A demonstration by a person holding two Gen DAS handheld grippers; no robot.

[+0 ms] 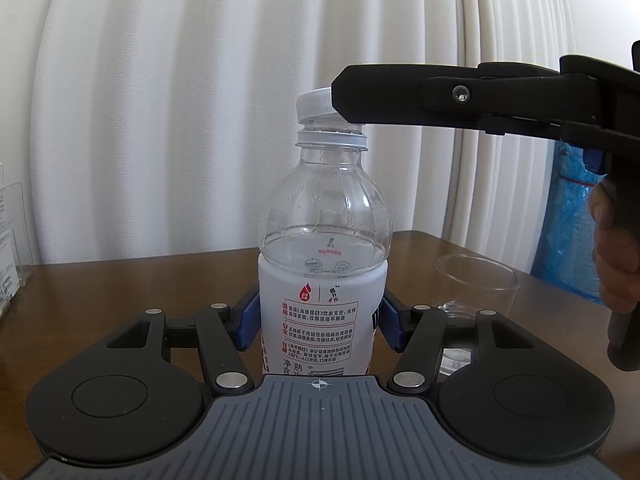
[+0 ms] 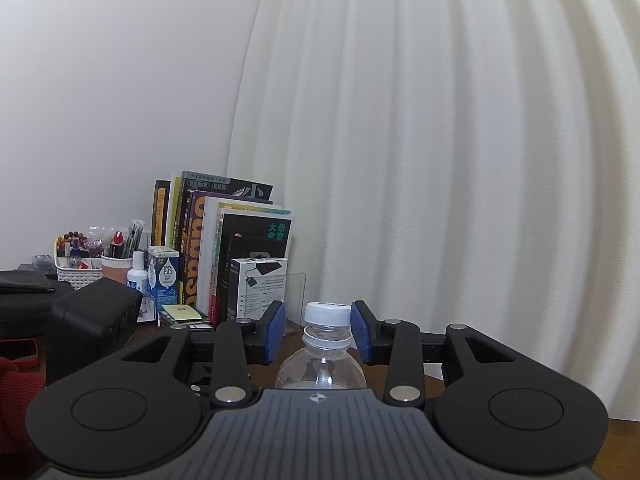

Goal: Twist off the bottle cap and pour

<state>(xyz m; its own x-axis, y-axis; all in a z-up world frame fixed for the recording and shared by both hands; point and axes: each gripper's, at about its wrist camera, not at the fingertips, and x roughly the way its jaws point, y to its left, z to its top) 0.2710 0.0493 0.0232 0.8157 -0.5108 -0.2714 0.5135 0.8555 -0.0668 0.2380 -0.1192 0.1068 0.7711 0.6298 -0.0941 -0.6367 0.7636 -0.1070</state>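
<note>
A clear water bottle with a white label stands upright on the brown table. My left gripper is shut on its labelled body, a blue pad on each side. The white cap sits tilted on top, with the neck threads bare below it. My right gripper comes in level from the right at cap height. In the right wrist view the cap lies between the blue pads of the right gripper; the left pad stands apart from it, the right pad is close against it. An empty clear glass stands right of the bottle.
A white curtain hangs behind the table. Books, small boxes, a white basket of small items and a black case crowd the far left of the table. A blue bag stands at the right. A person's hand grips the right handle.
</note>
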